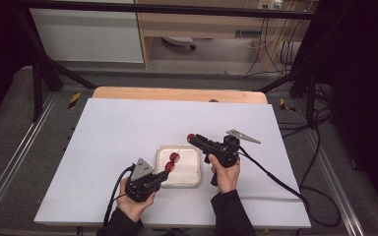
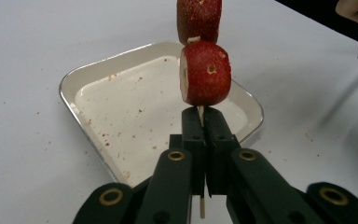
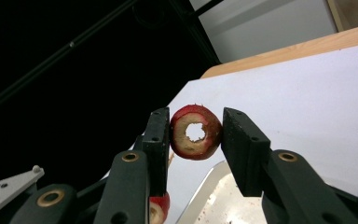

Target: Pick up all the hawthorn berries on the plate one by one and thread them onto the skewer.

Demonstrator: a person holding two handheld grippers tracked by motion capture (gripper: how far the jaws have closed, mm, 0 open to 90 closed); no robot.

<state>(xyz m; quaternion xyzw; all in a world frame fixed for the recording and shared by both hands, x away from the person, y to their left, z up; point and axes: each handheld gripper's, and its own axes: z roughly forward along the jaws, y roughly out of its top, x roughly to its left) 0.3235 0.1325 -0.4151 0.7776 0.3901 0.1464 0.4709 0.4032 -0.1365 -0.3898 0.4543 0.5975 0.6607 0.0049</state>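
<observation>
Where the white surface [image 1: 103, 147] meets the person's side, two hands come in from below, each with tongs. Left tongs [image 2: 200, 122]: jaws pressed together on a thin wooden skewer [image 2: 202, 207], which passes between them and shows again beneath. Skewer: upright in the left gripper view, carrying two red fruit pieces, the lower piece [image 2: 205, 73] just above the jaw tips, the upper piece [image 2: 199, 18] touching it from above; pale cut faces, red skin. Tray [image 2: 70, 79]: white, square, rounded corners, shallow; bottom speckled with red and brown crumbs; it lies on the surface between the two hands, under and behind the skewered fruit. Right tongs [image 3: 195, 132]: jaws part-way apart, holding a red fruit ring [image 3: 182, 142] between them, a cored hole through its pale middle; the ring is raised off the surface, above the tray's far right corner in the high view. Left hand [image 1: 135, 204] and right hand [image 1: 225, 174]: wrapped round the grips, dark sleeves. Cables trail from both.
</observation>
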